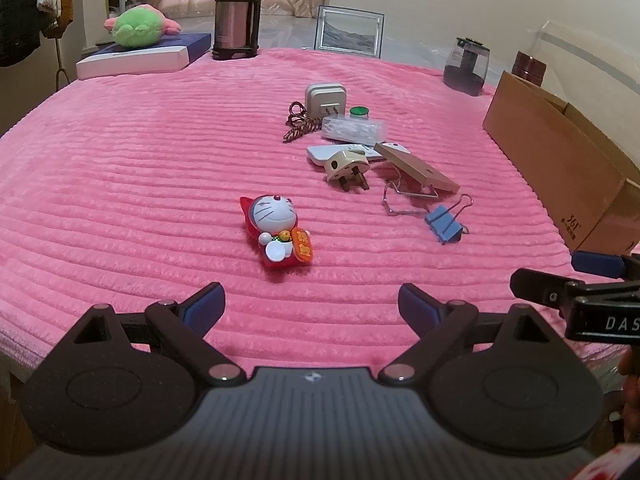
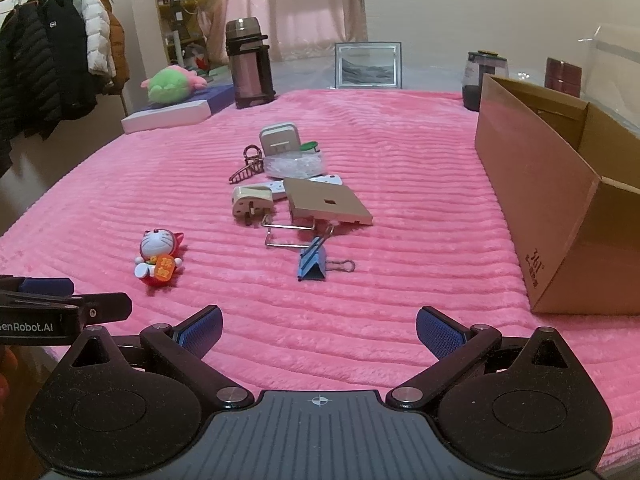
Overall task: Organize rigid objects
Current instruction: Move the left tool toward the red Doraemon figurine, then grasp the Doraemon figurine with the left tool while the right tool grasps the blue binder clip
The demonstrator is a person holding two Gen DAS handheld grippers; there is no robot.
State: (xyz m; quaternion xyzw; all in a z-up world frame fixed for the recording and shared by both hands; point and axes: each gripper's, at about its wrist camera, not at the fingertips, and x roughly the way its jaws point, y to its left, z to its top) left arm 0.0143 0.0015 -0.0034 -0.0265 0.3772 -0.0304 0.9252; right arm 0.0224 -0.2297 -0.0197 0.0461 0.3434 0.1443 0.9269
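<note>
A red and white cat figurine point(image 1: 278, 232) point(image 2: 160, 259) lies on the pink blanket, nearest to both grippers. Beyond it lies a loose cluster: a blue binder clip point(image 1: 446, 222) point(image 2: 314, 264), a flat beige block point(image 1: 416, 166) point(image 2: 326, 200), a cream plug adapter point(image 1: 346, 168) point(image 2: 252, 200), a white remote point(image 1: 320, 152), a clear plastic case point(image 1: 354, 128) point(image 2: 294, 166), a grey charger point(image 1: 325, 98) point(image 2: 280, 138) and a brown hair claw point(image 2: 248, 168). My left gripper point(image 1: 310, 310) stands open above the near blanket with nothing between its fingers. My right gripper point(image 2: 318, 332) is open and empty too.
An open cardboard box point(image 2: 540, 200) point(image 1: 560, 160) stands at the right. At the back are a steel flask point(image 1: 236, 12), a plush toy point(image 1: 138, 26) on a flat box, a picture frame point(image 2: 368, 65) and a dark jar point(image 2: 480, 76). Coats hang at the left.
</note>
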